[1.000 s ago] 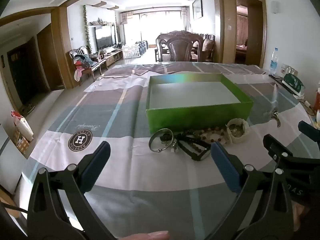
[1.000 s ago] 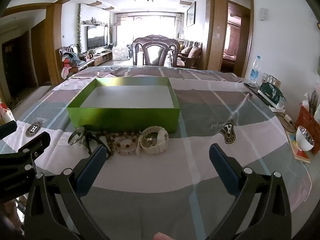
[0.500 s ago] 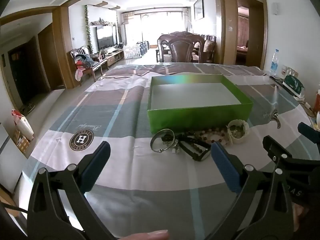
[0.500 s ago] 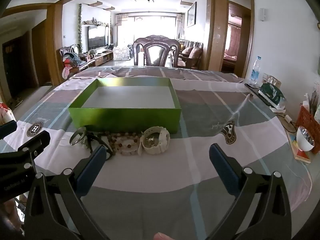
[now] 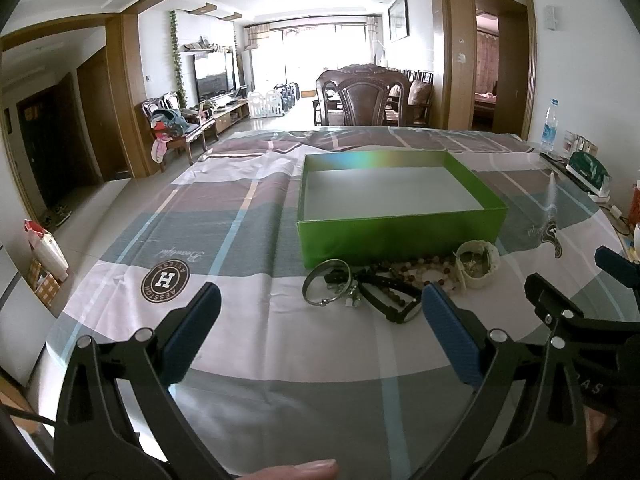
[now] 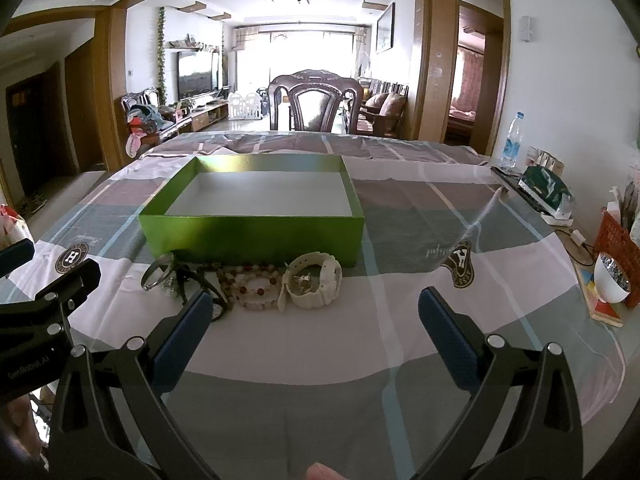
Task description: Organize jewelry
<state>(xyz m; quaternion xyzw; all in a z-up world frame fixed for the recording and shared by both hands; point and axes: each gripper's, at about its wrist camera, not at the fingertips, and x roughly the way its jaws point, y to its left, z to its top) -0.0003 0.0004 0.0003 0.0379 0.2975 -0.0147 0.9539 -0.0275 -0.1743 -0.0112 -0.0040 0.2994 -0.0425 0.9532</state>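
Note:
An open green box (image 5: 400, 236) (image 6: 252, 234) with a bare white floor stands on the tablecloth. In front of it lie a silver bangle (image 5: 326, 288) (image 6: 154, 276), a black watch (image 5: 394, 300) (image 6: 200, 284), bead bracelets (image 5: 420, 272) (image 6: 252, 288) and a white watch (image 5: 478, 264) (image 6: 314, 276). My left gripper (image 5: 320, 328) is open and empty, short of the bangle and black watch. My right gripper (image 6: 314, 332) is open and empty, short of the white watch.
A dark wooden chair (image 6: 316, 100) stands at the table's far side. On the right edge are a water bottle (image 6: 512, 146), a green packet (image 6: 546, 194), a red basket (image 6: 616, 240) and a white bowl (image 6: 610, 284). Each gripper shows in the other's view.
Both grippers have edged slightly forward toward the jewelry, which now sits a little nearer in both views. Both stay open. The jewelry and box have not moved.

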